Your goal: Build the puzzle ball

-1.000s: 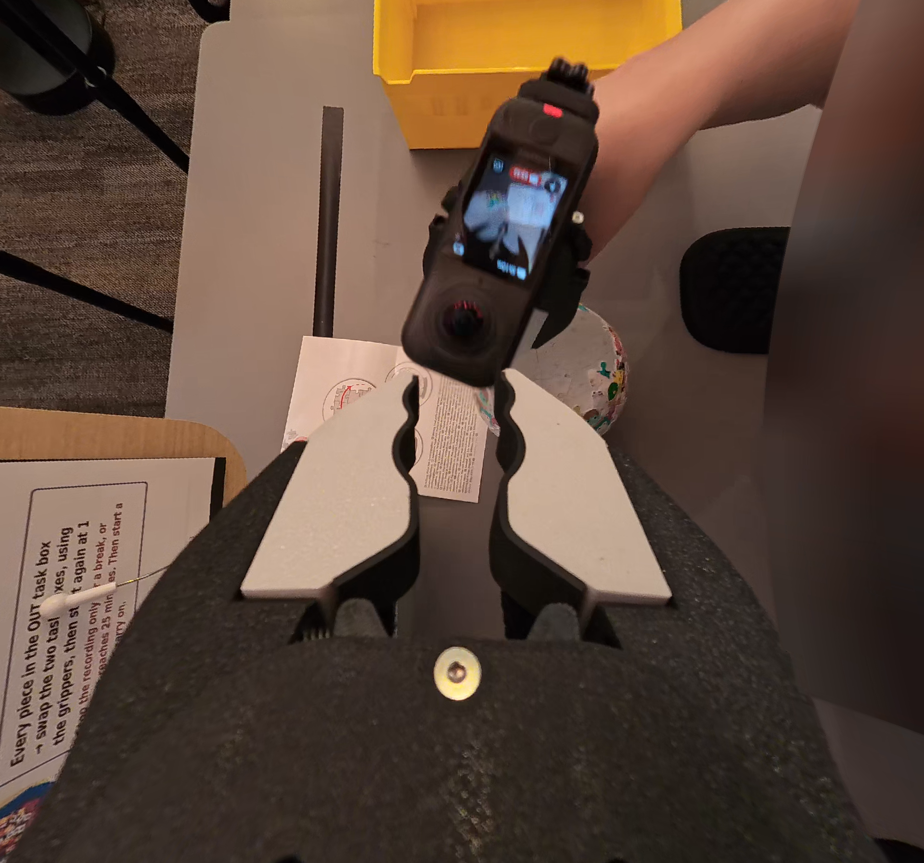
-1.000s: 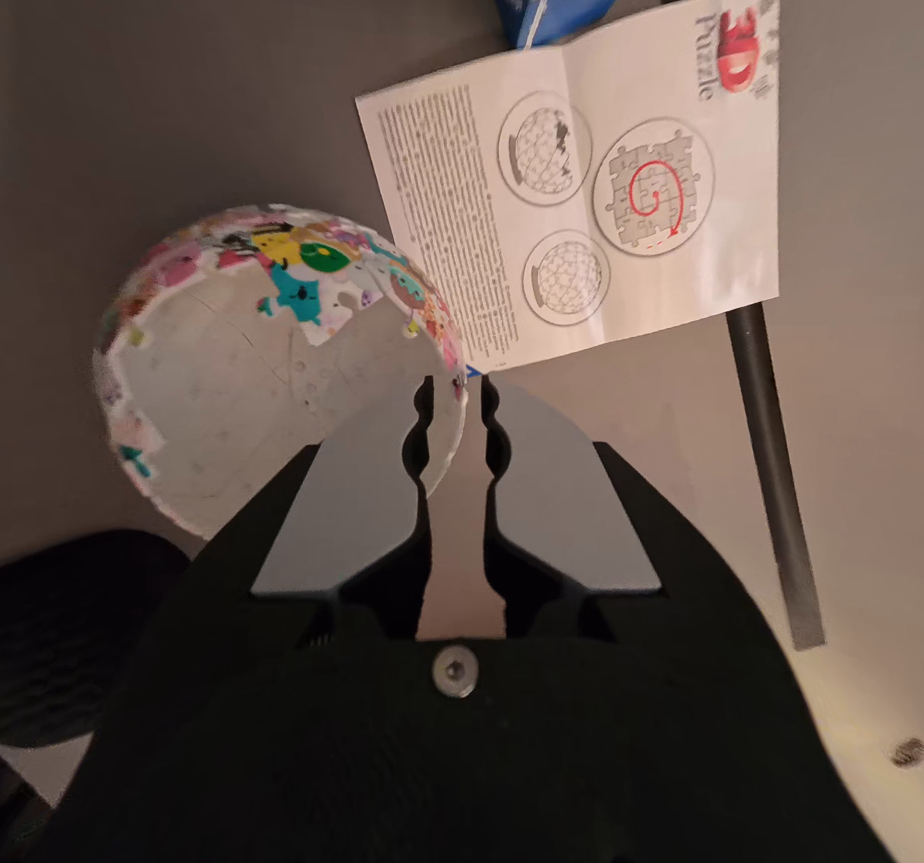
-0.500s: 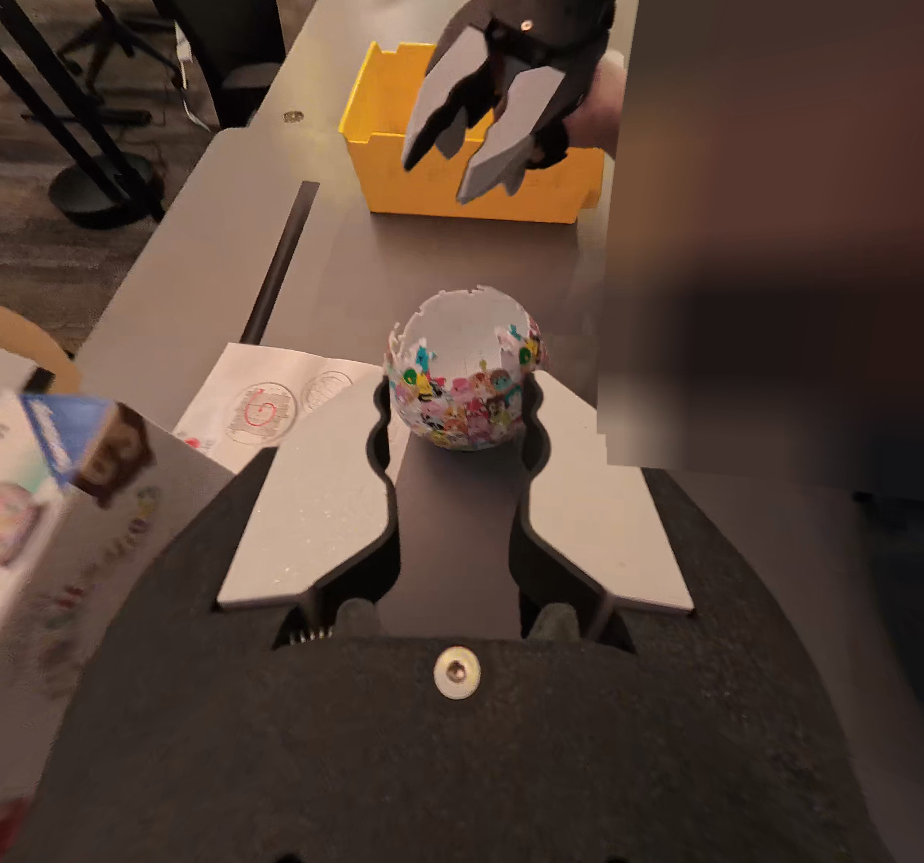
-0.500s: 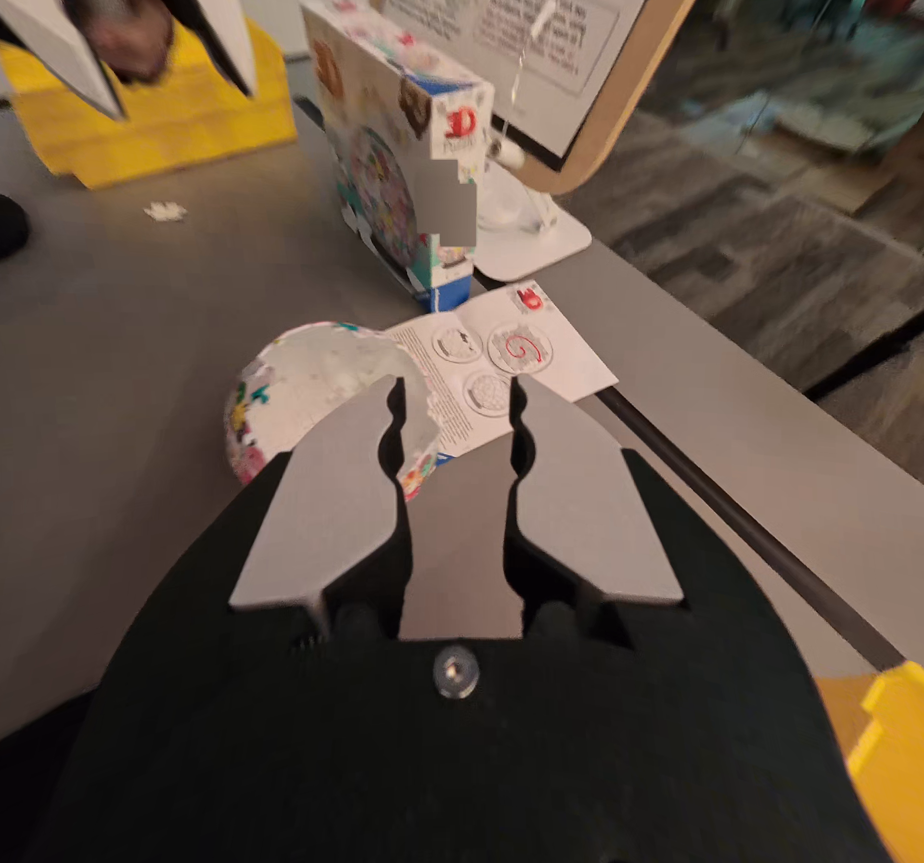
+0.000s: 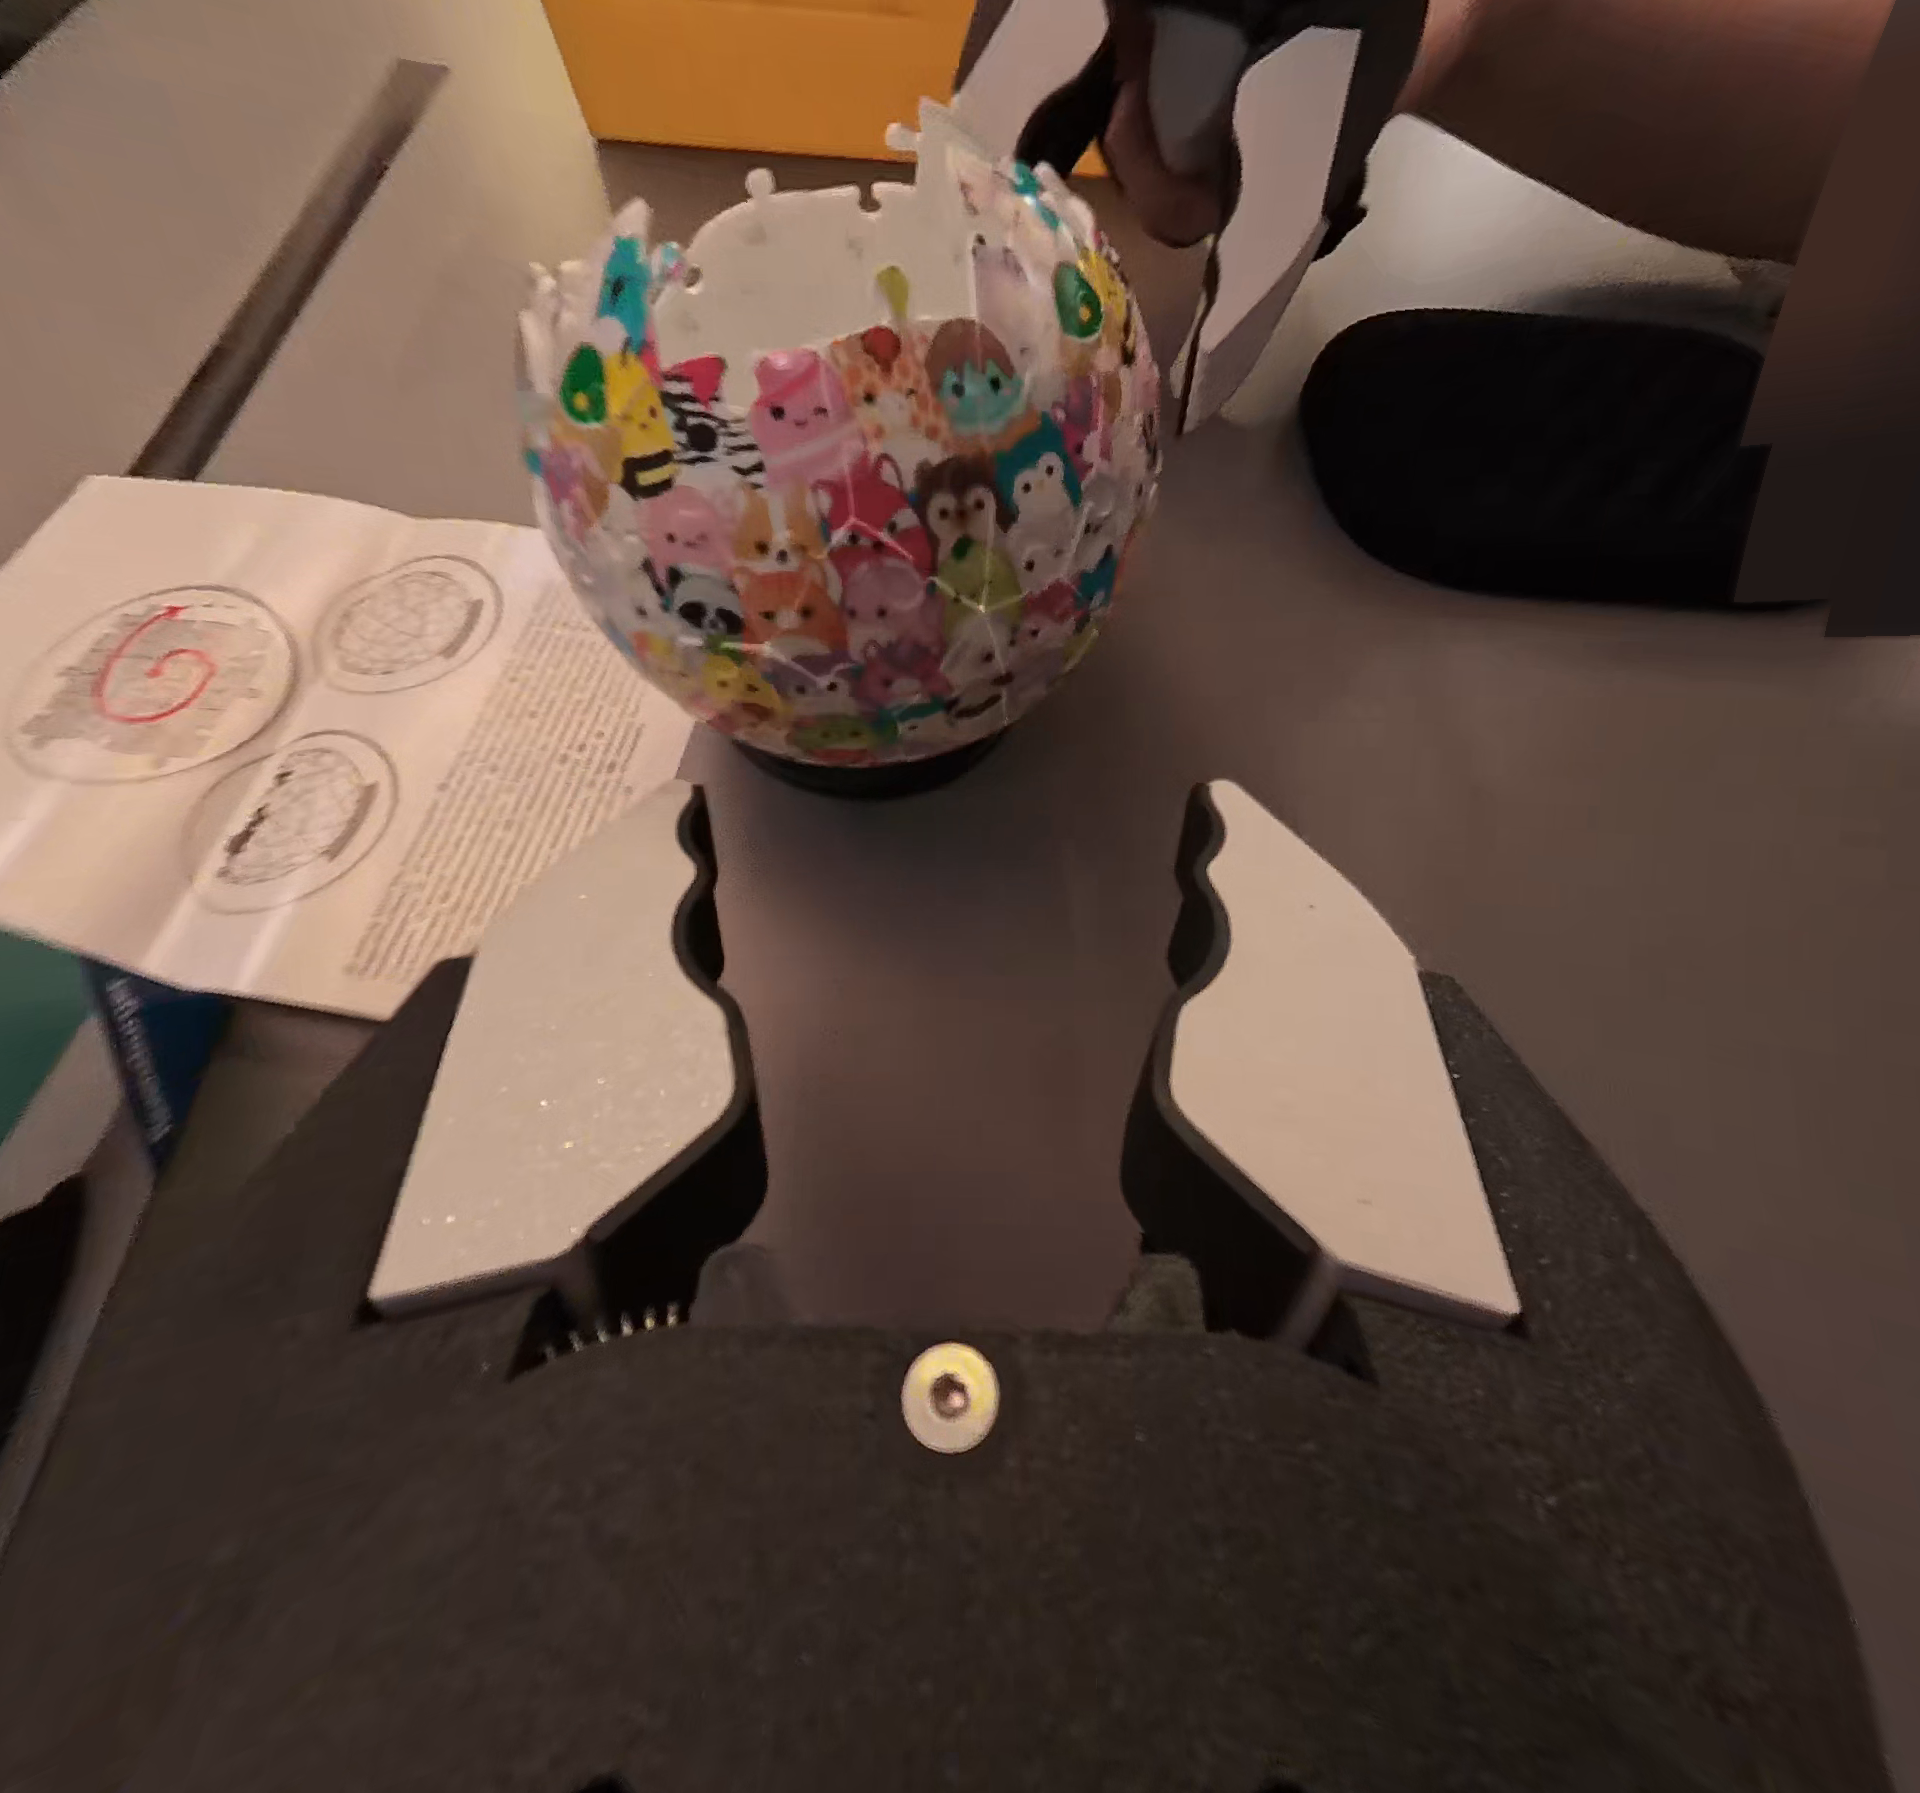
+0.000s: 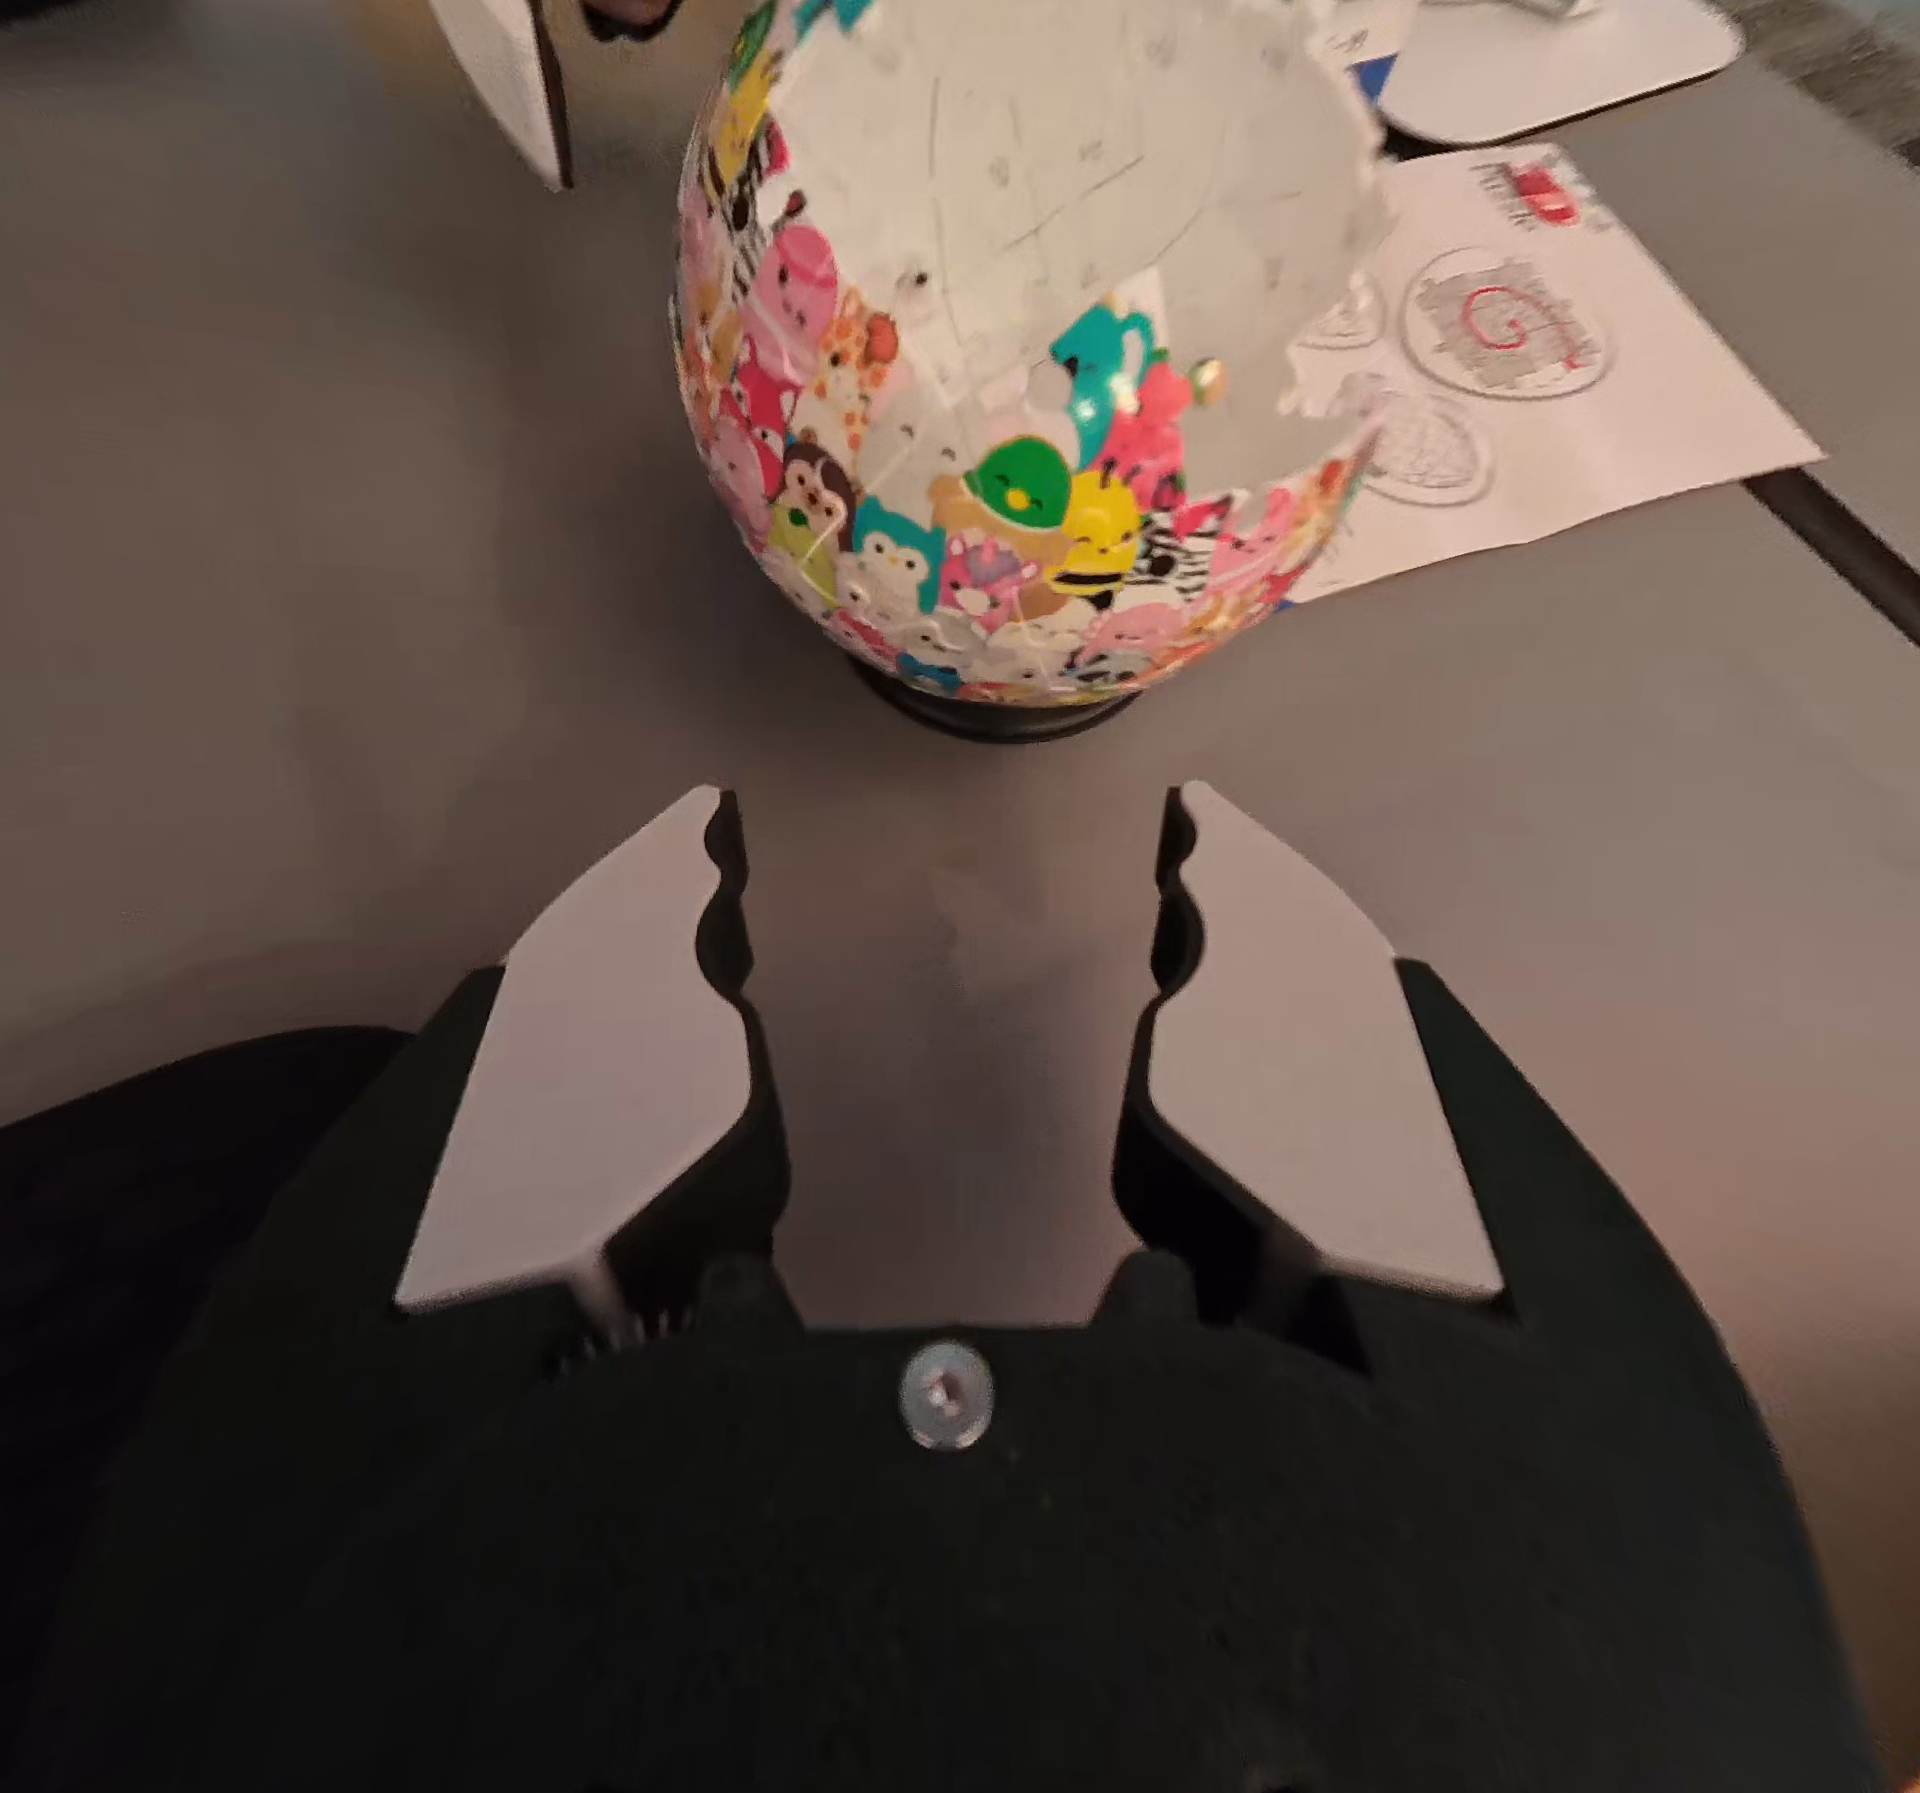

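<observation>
The left gripper (image 5: 940,808) is hanging spread wide and empty, with the puzzle ball (image 5: 842,496) at its twelve o'clock, just ahead of the tips. The right gripper (image 6: 940,798) is likewise gaping and carrying nothing, facing the ball (image 6: 997,372) from the opposite side. The ball is sitting on a dark stand (image 5: 873,772), its top missing and rim jagged. An instruction sheet (image 5: 291,704) is lying at nine o'clock in the left wrist view. Judging by this, both are closing in to steady the shell; next, a loose piece is needing fetching, though none is showing.
</observation>
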Tool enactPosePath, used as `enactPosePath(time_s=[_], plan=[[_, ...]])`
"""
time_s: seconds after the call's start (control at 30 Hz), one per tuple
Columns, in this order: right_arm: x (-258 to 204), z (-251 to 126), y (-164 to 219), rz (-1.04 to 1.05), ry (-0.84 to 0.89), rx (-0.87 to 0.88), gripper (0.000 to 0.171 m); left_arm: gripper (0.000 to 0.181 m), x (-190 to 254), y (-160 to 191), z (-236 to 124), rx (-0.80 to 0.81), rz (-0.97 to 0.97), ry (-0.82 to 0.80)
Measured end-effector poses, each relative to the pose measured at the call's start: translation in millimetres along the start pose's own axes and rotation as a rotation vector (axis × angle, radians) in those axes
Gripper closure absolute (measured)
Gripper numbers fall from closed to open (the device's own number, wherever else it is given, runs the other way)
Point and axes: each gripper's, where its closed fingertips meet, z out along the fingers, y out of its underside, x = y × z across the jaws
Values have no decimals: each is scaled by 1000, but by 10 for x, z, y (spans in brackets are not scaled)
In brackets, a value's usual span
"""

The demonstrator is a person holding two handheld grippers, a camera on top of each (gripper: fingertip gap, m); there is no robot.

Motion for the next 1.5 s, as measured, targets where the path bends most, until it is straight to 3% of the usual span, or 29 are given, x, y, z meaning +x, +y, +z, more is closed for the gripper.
enactPosePath(time_s=[0.3, 0.83, 1.1, 1.33, 1.5], plan=[[-1, 364, 75, -18, -124, -114, 92, 96, 13, 238, 458, -78, -92, 59], [-32, 556, 98, 34, -172, -165, 92, 95, 40, 295, 622, -176, -101, 80], [-565, 521, 88, 55, -215, -174, 92, 99, 599, 416, 439, -180, -138, 107], [-1203, 533, 102, -93, -267, -267, 95, 99, 1210, 615, 188, -192, -169, 70], [-1361, 534, 110, -136, -295, -304, 95, 98, 1412, 664, 119, -189, -192, 59]])
